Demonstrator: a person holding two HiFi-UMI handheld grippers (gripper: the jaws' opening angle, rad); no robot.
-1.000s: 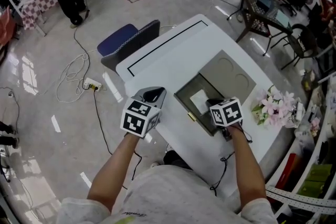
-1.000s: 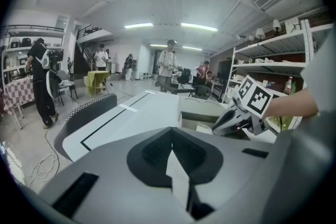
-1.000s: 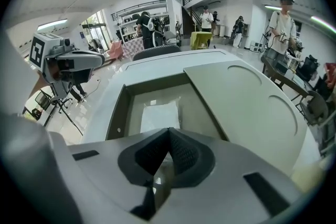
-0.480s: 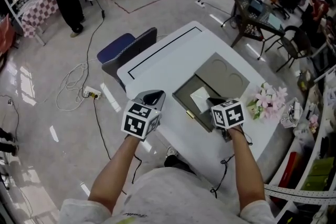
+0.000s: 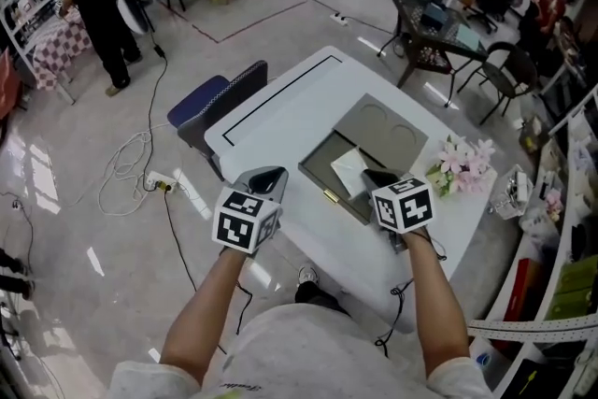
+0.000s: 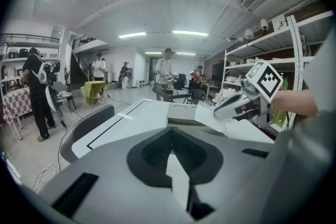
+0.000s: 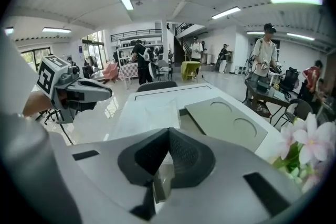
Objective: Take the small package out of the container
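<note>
**A:** Head view; report on right gripper (image 5: 378, 177).

**B:** Reaches over the grey container (image 5: 318, 169) on the white table (image 5: 271, 103); pinches one edge of the small package (image 5: 351, 167); holds it tilted above the open tray, beside the flat lid (image 5: 391, 128) with two round recesses; cannot tell whether the lower edge clears the rim.

**A:** And left gripper (image 5: 268, 175)?

**B:** Hovers at the table's near edge, apart from the container; carries nothing.

**A:** Left gripper view; confirm jaw state.

**B:** Pressed together, tip to tip; nothing between; beyond the tips, shows the right gripper (image 6: 218, 112) gripping the package (image 6: 206, 115) above the container.

**A:** Right gripper view; confirm grip.

**B:** Clamps the package (image 7: 155, 112) between closed jaws; shows clear film standing up from the pinch toward the table; places the lid (image 7: 231, 123) to the right, pink flowers (image 7: 310, 144) at far right, the left gripper (image 7: 105, 94) at far left, off the table.
</note>
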